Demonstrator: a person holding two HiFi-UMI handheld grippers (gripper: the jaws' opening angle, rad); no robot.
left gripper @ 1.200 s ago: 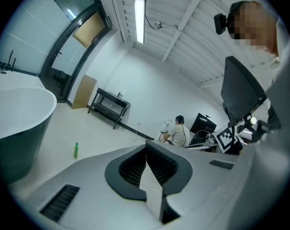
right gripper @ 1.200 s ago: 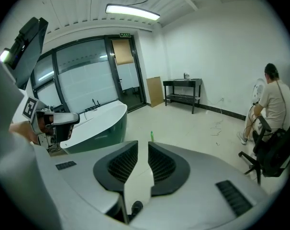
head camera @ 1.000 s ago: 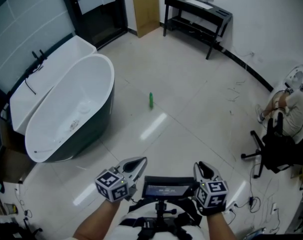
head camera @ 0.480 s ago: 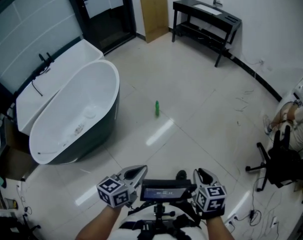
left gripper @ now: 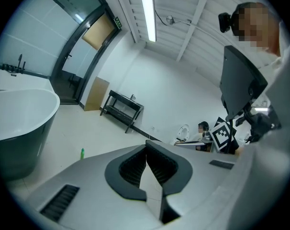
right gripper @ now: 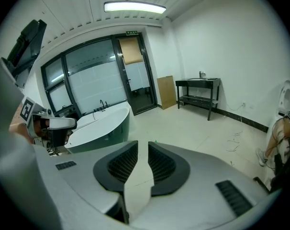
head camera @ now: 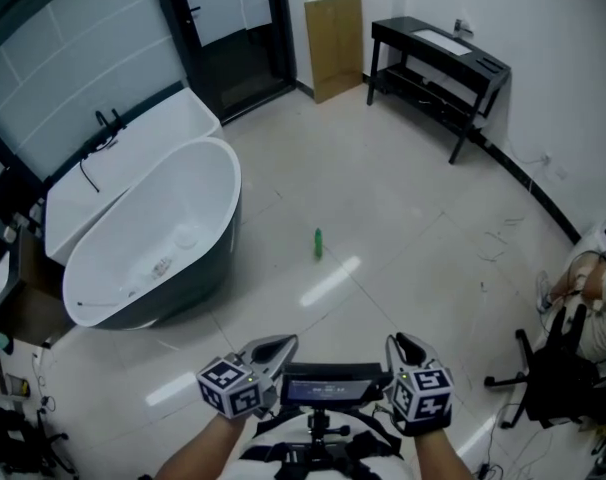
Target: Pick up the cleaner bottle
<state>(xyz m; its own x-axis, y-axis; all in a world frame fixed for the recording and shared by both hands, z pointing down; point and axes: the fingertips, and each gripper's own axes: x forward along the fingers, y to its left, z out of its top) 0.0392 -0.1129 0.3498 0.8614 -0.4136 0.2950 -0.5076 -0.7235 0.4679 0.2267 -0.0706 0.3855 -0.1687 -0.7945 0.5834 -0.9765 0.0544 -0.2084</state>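
The cleaner bottle (head camera: 318,243) is small and green and stands upright on the pale tiled floor, well ahead of both grippers. In the left gripper view the bottle (left gripper: 82,152) shows far off at the left, beside the tub. My left gripper (head camera: 279,347) is held low in the head view, its jaws shut tip to tip on nothing (left gripper: 146,144). My right gripper (head camera: 403,347) is level with it on the right; a narrow gap shows between its jaws (right gripper: 148,145) and nothing is in it. Only a green speck of the bottle (right gripper: 155,141) peeks over its right jaw.
A white freestanding bathtub (head camera: 93,268) with a dark shell stands left of the bottle, a built-in tub (head camera: 153,123) behind it. A black table (head camera: 483,68) and a cardboard sheet (head camera: 335,33) line the far wall. A person (head camera: 598,293) sits at right by an office chair (head camera: 548,378).
The whole view has advanced across the floor: the bottle and tub sit lower and nearer in the head view. Both grippers keep their places at the bottom of the view.
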